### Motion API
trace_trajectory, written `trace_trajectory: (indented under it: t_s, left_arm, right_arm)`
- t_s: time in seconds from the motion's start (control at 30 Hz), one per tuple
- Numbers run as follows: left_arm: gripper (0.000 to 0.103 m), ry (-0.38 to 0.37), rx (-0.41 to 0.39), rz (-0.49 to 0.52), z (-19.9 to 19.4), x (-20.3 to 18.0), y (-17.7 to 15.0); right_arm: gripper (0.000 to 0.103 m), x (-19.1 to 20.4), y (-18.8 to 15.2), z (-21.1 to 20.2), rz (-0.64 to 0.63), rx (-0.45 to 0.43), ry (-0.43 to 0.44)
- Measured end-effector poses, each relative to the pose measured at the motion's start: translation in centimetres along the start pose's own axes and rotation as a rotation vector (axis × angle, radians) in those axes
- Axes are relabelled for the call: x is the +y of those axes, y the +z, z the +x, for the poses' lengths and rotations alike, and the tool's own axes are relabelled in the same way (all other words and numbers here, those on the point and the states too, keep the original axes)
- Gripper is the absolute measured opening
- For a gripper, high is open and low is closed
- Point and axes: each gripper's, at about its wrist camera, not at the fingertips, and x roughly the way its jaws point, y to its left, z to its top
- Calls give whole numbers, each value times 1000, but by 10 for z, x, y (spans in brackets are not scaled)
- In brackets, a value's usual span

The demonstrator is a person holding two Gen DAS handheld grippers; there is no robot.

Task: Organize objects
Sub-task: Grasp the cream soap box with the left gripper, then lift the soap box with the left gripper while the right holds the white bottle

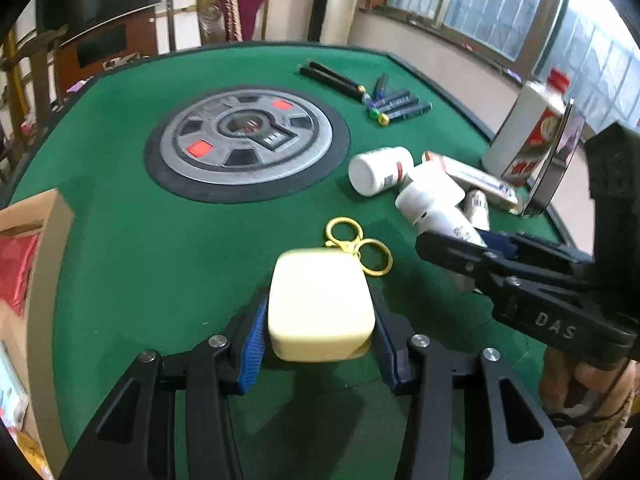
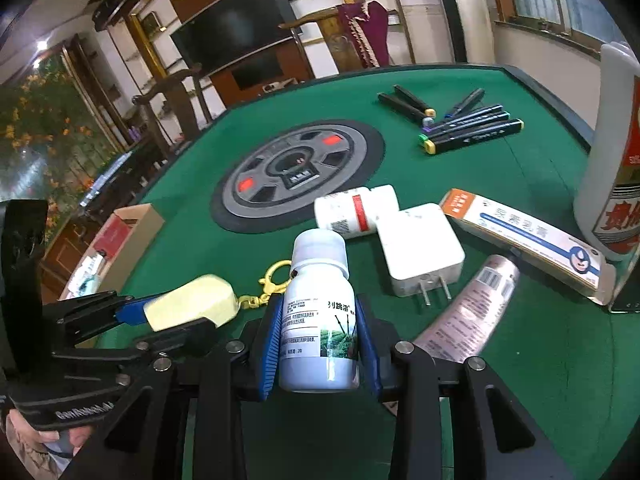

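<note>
Left tool [image 1: 320, 326]: its blue pads [image 1: 253, 344] clamp the sides of a pale yellow case [image 1: 320, 304], which is held above the green counter [image 1: 160, 260]. A gold clasp with rings [image 1: 360, 246] hangs from the case's far end, just beyond the fingertips.

Right tool [image 2: 318, 336]: its pads press on a white bottle [image 2: 318, 320] with a printed label, cap pointing away from the tool. In the left wrist view this tool [image 1: 460, 248] reaches in from the right, its hold on the bottle partly hidden.

Ahead of the right tool lie a second white bottle [image 2: 352, 212] on its side, a white plug adapter [image 2: 420, 244], a pinkish tube [image 2: 468, 312] and a long carton [image 2: 528, 240], close together. Further ahead, a cluster of black markers [image 2: 460, 124]. At far right stands a tall white bottle [image 2: 612, 160], probably ceramic. Left of the left tool sits an open cardboard box [image 1: 40, 248].
</note>
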Motion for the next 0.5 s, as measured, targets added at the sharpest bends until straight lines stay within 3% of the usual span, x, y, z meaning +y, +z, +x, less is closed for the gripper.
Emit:
trace_trajectory:
  t_s: [0.5]
  left_arm:
    - [46, 16, -76, -34, -39, 10, -5]
  right_arm:
    - [36, 12, -3, -3, -30, -28, 38]
